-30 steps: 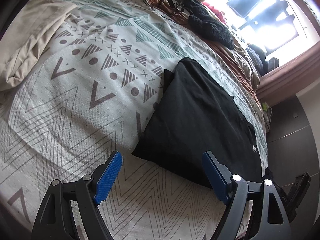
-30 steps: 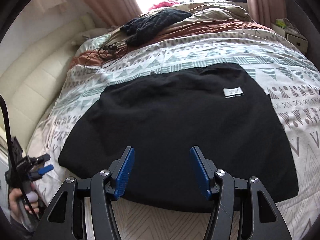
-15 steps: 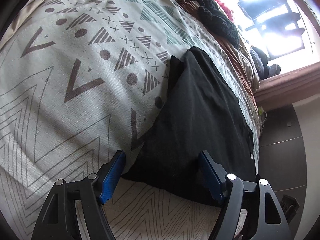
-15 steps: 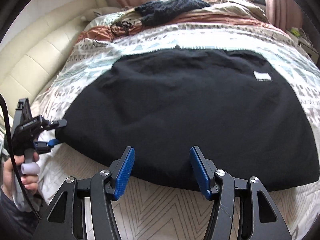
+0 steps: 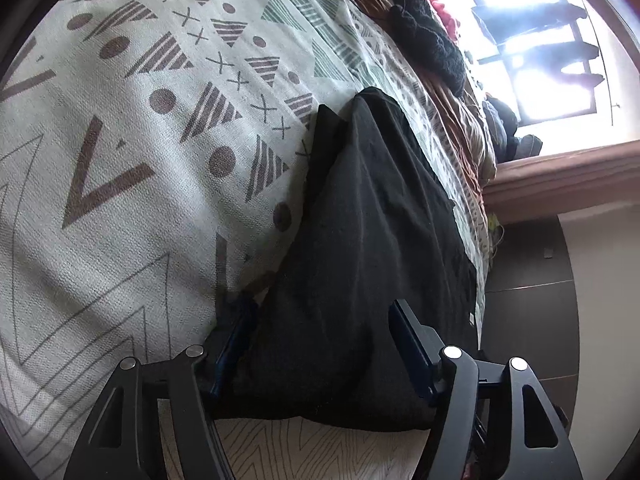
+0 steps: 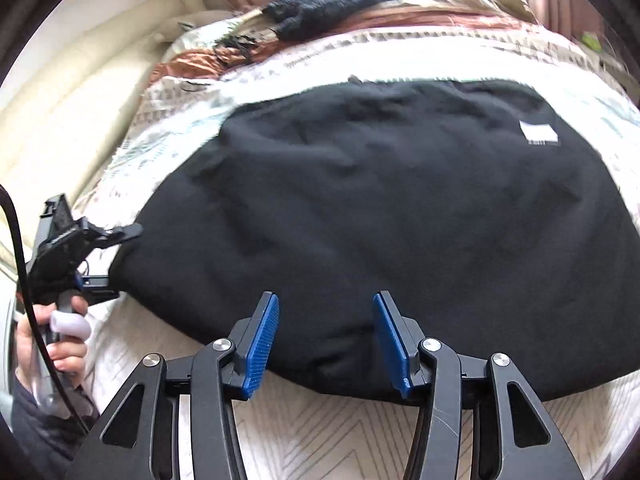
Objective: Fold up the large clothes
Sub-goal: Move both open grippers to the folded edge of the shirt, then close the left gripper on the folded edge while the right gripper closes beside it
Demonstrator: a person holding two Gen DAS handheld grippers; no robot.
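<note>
A large black garment [image 6: 380, 208] with a small white label [image 6: 538, 134] lies spread flat on a patterned bedspread [image 5: 120, 140]. My left gripper [image 5: 324, 344] is open, with its blue pads on either side of the garment's near corner [image 5: 340, 300]. It also shows in the right wrist view [image 6: 108, 256] at the garment's left corner. My right gripper [image 6: 324, 340] is open, its pads straddling the garment's near hem, apart from the cloth.
A dark knitted item [image 6: 336, 0] and tangled cables [image 6: 236, 44] lie at the far end of the bed. A cream padded headboard [image 6: 72, 92] is on the left. A bright window [image 5: 532, 40] is beyond the bed.
Both grippers have moved forward and down to the garment's near edge. The left gripper's pads now surround its corner, and the right gripper's pads now reach over the hem.
</note>
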